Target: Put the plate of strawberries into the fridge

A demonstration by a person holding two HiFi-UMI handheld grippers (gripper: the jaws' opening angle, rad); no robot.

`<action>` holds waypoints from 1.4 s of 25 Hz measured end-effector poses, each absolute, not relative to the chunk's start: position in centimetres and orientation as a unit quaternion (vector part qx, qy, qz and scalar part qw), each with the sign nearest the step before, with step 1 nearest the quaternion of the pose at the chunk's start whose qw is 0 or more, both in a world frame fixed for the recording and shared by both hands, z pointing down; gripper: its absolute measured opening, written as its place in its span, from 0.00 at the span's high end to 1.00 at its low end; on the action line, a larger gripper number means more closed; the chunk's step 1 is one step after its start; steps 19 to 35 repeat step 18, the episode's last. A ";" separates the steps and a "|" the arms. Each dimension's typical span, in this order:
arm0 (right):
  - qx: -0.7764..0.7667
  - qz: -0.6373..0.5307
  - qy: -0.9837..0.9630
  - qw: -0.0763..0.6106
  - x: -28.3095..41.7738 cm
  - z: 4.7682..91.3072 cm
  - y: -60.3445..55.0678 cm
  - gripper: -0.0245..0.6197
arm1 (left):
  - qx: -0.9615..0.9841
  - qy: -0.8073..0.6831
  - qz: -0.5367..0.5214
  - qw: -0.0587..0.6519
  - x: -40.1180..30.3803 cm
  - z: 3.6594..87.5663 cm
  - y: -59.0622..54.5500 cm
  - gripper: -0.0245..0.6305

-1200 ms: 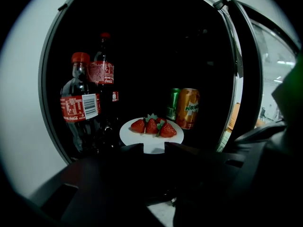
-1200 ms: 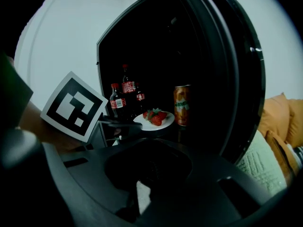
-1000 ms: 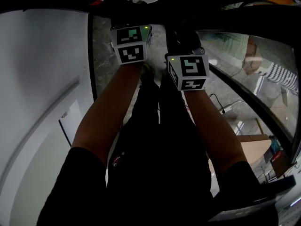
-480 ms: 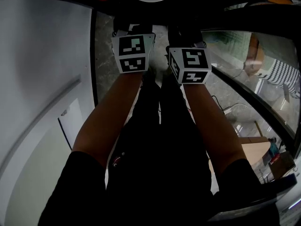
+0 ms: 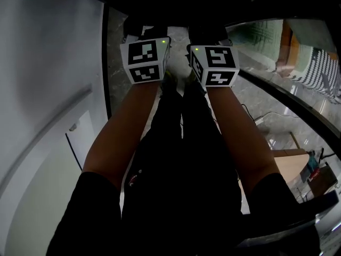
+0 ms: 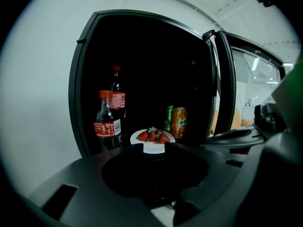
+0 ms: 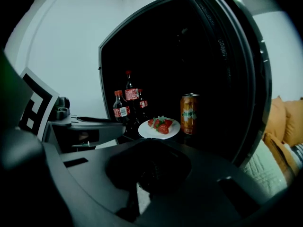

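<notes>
Left gripper view looks straight into the open fridge (image 6: 81, 84), which is dark inside. The plate (image 6: 134, 138) is set down in there, white and level, with a small heap of strawberries (image 6: 152, 136) on it. Two upright cola bottles (image 6: 108, 124) stand just to its left, one behind the other. A green can (image 6: 169, 118) and an orange can (image 6: 179, 122) stand side by side just behind its right edge. The glass door (image 6: 222, 93) is swung open on the right.

The left gripper (image 6: 154, 144) is aimed at the plate. Its fingers are a narrow way apart, and the plate's near rim shows through the gap, but they hold nothing. From the right gripper view, this gripper's tip reaches close to the plate's left rim; whether it touches, I cannot tell.

The right gripper (image 7: 152, 143) sits back from the fridge, with the plate and the orange can plainly beyond it and apart from it. Its fingers show no gap; they look closed together, with nothing between them.

From the head view, two bare forearms (image 5: 122, 137) stretch forward side by side over a grey stone floor (image 5: 114, 52). The marker cubes (image 5: 144, 60) are near each other, and the plate is only just visible at the top edge, past both grippers.
</notes>
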State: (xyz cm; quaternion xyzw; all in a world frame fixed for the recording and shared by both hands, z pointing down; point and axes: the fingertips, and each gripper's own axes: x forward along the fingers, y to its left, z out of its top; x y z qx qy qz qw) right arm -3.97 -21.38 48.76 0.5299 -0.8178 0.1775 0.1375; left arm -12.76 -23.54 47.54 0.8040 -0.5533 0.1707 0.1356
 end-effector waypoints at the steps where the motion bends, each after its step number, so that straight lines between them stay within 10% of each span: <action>1: 0.532 0.178 -0.817 0.137 -3.8 48.7 -21.5 0.95 | 0.805 -0.552 0.170 0.134 -12.7 47.4 -23.6 0.75; 35: 0.550 0.170 -0.808 0.126 -3.8 46.3 -20.7 0.96 | 0.821 -0.531 0.170 0.122 -13.0 45.8 -22.6 0.75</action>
